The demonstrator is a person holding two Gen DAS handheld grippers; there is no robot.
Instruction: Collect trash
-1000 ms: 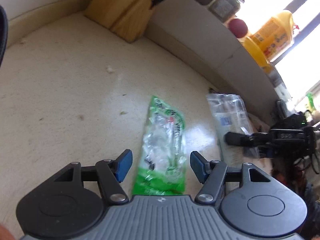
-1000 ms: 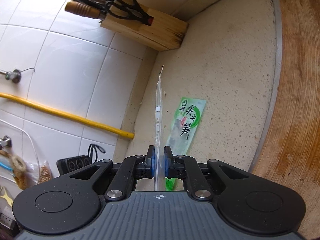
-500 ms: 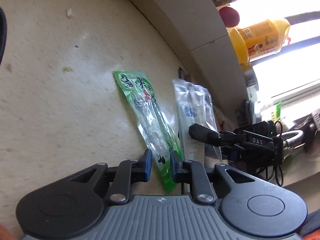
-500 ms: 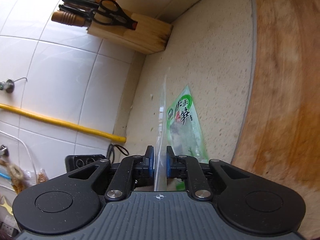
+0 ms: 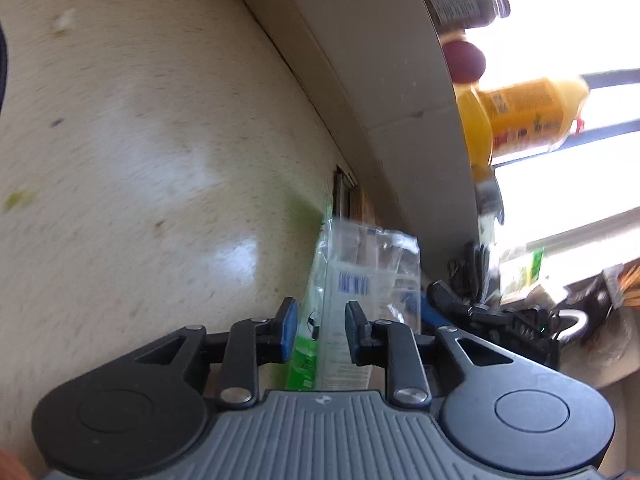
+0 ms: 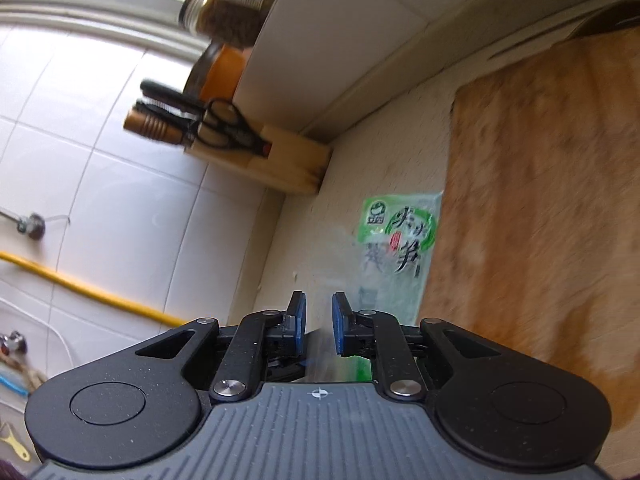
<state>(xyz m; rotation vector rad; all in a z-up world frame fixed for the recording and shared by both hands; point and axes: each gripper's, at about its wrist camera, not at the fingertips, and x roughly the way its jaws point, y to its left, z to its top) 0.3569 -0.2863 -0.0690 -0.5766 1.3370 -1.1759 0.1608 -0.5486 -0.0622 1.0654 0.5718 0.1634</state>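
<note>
— Speckled beige countertop (image 5: 140, 140) fills the left wrist view. Where's the trash?
— Lower centre. A green snack wrapper (image 5: 304, 356) stands edge-on between the left gripper (image 5: 320, 328) fingers, close to the left pad. A clear plastic bag (image 5: 368, 280) with a barcode is just beside it, reaching the right pad.
— Clamped?
— The pads stand a little apart with both packets in the gap; I cannot tell whether they grip.
— And the right gripper (image 6: 319, 328)?
— Pads slightly parted, blurred clear film between them. I cannot tell there either.
— Around that?
— A wooden cutting board (image 6: 540, 200) on the right of its view, a knife block (image 6: 280, 160) at upper centre, and an orange bottle (image 5: 528, 112) at the left view's upper right.
</note>
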